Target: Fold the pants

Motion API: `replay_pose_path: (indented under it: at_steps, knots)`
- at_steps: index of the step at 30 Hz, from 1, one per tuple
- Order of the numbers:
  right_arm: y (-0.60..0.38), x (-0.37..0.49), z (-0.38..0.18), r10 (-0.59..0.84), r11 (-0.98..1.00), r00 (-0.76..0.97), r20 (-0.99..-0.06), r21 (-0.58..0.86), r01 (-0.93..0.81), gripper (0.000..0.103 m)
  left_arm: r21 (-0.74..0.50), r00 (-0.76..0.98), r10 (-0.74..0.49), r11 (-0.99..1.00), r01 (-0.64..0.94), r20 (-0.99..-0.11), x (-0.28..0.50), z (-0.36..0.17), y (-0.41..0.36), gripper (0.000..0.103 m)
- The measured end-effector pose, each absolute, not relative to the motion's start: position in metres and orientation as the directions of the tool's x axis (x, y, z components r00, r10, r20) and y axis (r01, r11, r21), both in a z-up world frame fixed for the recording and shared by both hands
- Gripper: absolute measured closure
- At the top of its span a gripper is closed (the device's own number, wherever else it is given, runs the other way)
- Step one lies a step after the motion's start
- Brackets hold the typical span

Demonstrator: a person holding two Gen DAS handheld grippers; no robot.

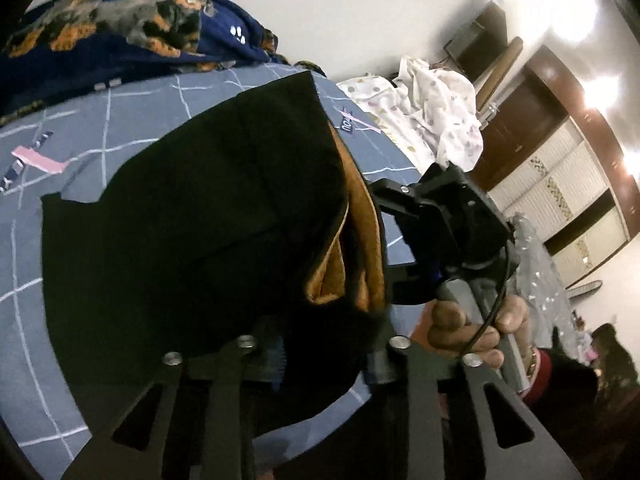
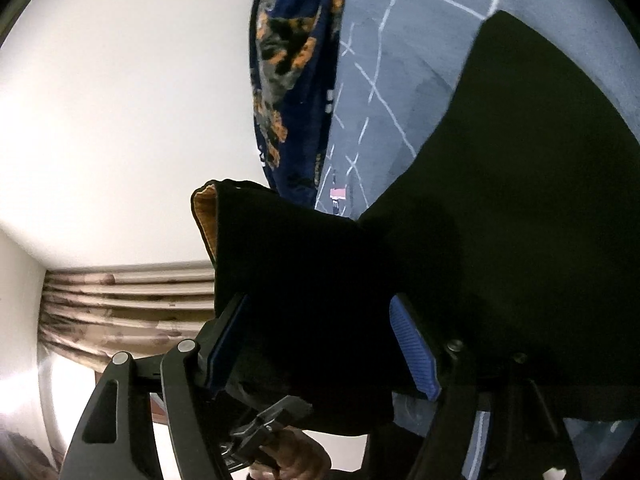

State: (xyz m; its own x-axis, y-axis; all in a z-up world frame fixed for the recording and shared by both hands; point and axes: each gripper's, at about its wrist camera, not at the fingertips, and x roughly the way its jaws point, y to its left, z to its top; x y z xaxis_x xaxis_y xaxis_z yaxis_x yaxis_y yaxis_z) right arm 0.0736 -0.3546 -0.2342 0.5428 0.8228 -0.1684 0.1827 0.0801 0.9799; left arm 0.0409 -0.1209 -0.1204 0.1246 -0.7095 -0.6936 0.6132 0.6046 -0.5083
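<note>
Black pants [image 1: 200, 216] with an orange-brown lining [image 1: 340, 264] hang lifted above a grey-blue checked bedsheet [image 1: 80, 128]. My left gripper [image 1: 320, 344] is shut on the pants' near edge; its fingertips are buried in the black cloth. My right gripper [image 1: 404, 208] shows in the left wrist view, clamped on the lined edge. In the right wrist view the pants [image 2: 500, 200] fill the frame, and the right gripper [image 2: 320, 344] holds a thick bunch of cloth between its blue pads [image 2: 414, 354]. The lining [image 2: 204, 216] shows at the top of the fold.
A navy floral blanket [image 1: 120, 36] lies bunched at the bed's far side, also in the right wrist view [image 2: 288, 80]. A white spotted cloth [image 1: 432, 112] lies at the bed's edge. Wardrobe doors [image 1: 560, 184], a white wall and a striped curtain [image 2: 128, 304] surround the bed.
</note>
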Motion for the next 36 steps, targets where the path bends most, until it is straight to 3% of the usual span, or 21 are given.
replay_pose_path:
  at_steps: [6, 7, 9, 16, 18, 20, 22, 27, 32, 36]
  knots:
    - [-0.367, 0.069, -0.23, 0.807, -0.008, 0.583, -0.093, 0.986, 0.168, 0.027, -0.509, 0.077, -0.714, 0.566, 0.648, -0.696, 0.038, -0.114, -0.135, 0.056]
    - [-0.369, 0.069, -0.229, 0.804, -0.009, 0.587, -0.092, 0.986, 0.166, 0.025, -0.502, 0.082, -0.713, 0.565, 0.655, -0.696, 0.038, -0.113, -0.137, 0.046]
    - [-0.371, 0.07, -0.228, 0.792, 0.048, 0.589, -0.157, 0.979, 0.196, 0.016, -0.451, 0.144, -0.706, 0.582, 0.677, -0.694, 0.033, -0.103, -0.134, 0.039]
    - [-0.37, 0.073, -0.232, 0.791, 0.127, 0.567, -0.228, 0.969, 0.213, 0.017, -0.432, 0.284, -0.69, 0.667, 0.606, -0.666, 0.047, -0.09, -0.079, 0.033]
    - [-0.364, 0.077, -0.225, 0.784, 0.26, 0.528, -0.328, 0.944, 0.202, 0.027, -0.441, 0.313, -0.663, 0.71, 0.548, -0.68, 0.055, -0.099, -0.055, 0.033]
    - [-0.359, 0.08, -0.225, 0.761, 0.367, 0.491, -0.424, 0.905, 0.214, 0.066, -0.449, 0.341, -0.628, 0.758, 0.474, -0.7, 0.063, -0.112, -0.026, 0.033]
    - [-0.357, 0.081, -0.229, 0.748, 0.414, 0.469, -0.47, 0.882, 0.224, 0.087, -0.465, 0.358, -0.607, 0.785, 0.409, -0.709, 0.067, -0.122, -0.004, 0.033]
    - [-0.366, 0.08, -0.218, 0.734, 0.43, 0.495, -0.465, 0.882, 0.191, 0.09, -0.487, 0.39, -0.571, 0.821, 0.3, -0.723, 0.069, -0.142, 0.033, 0.033]
    - [-0.4, 0.072, -0.194, 0.682, 0.453, 0.578, -0.448, 0.879, 0.147, 0.091, -0.47, 0.368, -0.573, 0.816, 0.336, -0.732, 0.066, -0.144, 0.024, 0.033]
    - [-0.429, 0.067, -0.216, 0.656, 0.424, 0.594, -0.467, 0.878, 0.222, 0.091, -0.433, 0.341, -0.564, 0.813, 0.39, -0.752, 0.063, -0.146, 0.003, 0.033]
